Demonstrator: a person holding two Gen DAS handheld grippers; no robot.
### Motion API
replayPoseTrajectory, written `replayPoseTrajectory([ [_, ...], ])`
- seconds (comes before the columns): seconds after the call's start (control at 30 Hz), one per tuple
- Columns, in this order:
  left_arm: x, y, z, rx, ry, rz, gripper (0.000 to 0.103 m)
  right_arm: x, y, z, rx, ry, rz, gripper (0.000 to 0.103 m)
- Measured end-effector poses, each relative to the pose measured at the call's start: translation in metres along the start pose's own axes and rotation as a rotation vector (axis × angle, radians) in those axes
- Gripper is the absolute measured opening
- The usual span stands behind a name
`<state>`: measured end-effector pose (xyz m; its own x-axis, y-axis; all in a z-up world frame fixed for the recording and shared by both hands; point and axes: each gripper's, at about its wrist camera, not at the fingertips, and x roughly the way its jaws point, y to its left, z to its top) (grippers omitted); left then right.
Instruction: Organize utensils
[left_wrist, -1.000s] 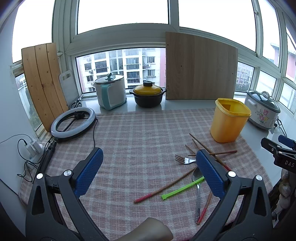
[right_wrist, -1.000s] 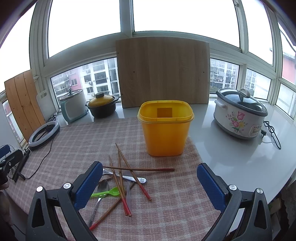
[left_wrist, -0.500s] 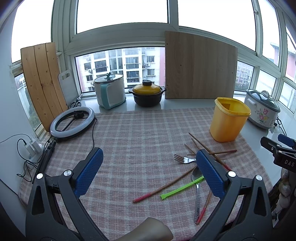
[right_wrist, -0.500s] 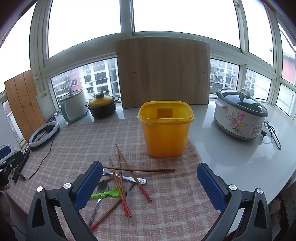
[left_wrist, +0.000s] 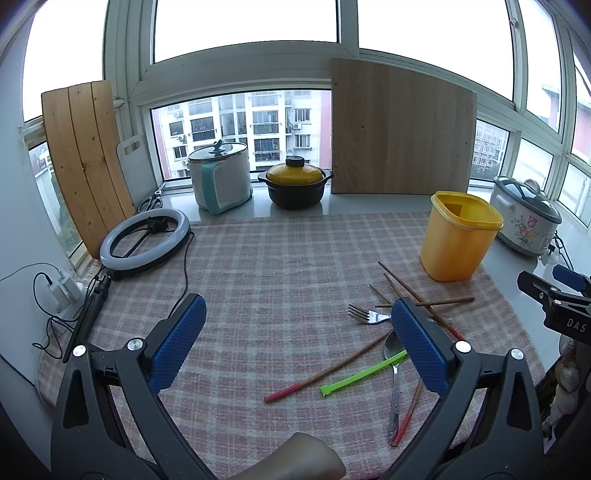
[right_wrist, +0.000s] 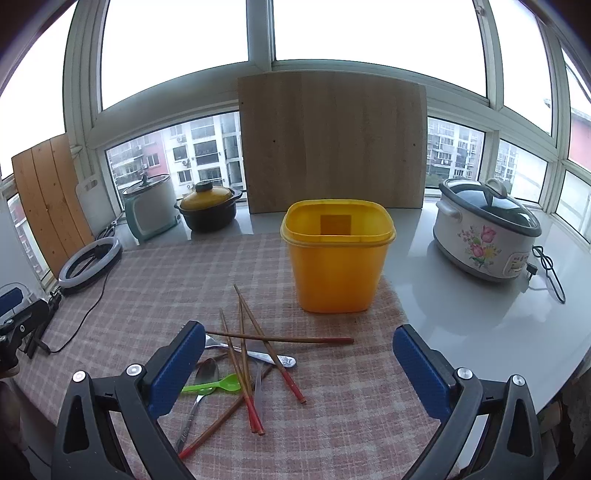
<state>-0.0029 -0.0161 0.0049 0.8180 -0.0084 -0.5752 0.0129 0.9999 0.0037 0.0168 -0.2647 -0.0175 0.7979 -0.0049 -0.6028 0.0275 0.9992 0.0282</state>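
On the left, the left gripper (left_wrist: 297, 341) hangs above the plaid cloth (left_wrist: 280, 266) with its blue pads (left_wrist: 177, 341) spread wide — nothing between them, nothing touched. Its right pad hides part of the utensil pile. That pile lies on the cloth near its right edge: a fork (left_wrist: 367, 315), a spoon (left_wrist: 394, 354), a green spoon (right_wrist: 218, 384) and crossed chopsticks (right_wrist: 245, 354), all loose and overlapping. Just behind them stands the yellow bin (right_wrist: 338, 254), upright, with none of the utensils seen inside. Further right, the right gripper (right_wrist: 299, 363) hovers over the pile's near side, jaws fully apart and empty — the left pad (right_wrist: 177, 369) sits in front of the fork and spoon in the picture; contact cannot be told.
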Motion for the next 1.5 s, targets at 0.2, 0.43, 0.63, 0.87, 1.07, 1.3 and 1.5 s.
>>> replayPoseTrajectory([
  [0.2, 0.001, 0.001, -0.003, -0.001, 0.002, 0.001, 0.102, 0.006, 0.0, -0.001, -0.004, 0.007, 0.009, 0.103],
  [0.43, 0.002, 0.003, -0.004, 0.002, 0.006, 0.001, 0.102, 0.01, -0.001, -0.001, -0.006, 0.01, 0.021, 0.103],
  [0.63, 0.007, 0.005, -0.015, -0.004, 0.013, 0.0, 0.102, 0.016, -0.002, -0.002, -0.008, 0.018, 0.032, 0.103],
  [0.87, 0.014, 0.005, -0.014, -0.01, 0.037, 0.008, 0.102, 0.024, -0.004, -0.001, -0.016, 0.028, 0.044, 0.102],
  [1.07, 0.02, 0.004, -0.011, -0.019, 0.057, 0.018, 0.102, 0.031, -0.003, -0.001, -0.024, 0.033, 0.056, 0.102],
  [1.3, 0.033, 0.002, -0.01, -0.003, 0.104, -0.006, 0.102, 0.042, -0.005, -0.001, -0.062, 0.037, 0.076, 0.101],
  [1.5, 0.048, 0.002, -0.012, 0.035, 0.135, -0.066, 0.098, 0.067, -0.009, 0.005, -0.235, 0.038, 0.127, 0.089],
])
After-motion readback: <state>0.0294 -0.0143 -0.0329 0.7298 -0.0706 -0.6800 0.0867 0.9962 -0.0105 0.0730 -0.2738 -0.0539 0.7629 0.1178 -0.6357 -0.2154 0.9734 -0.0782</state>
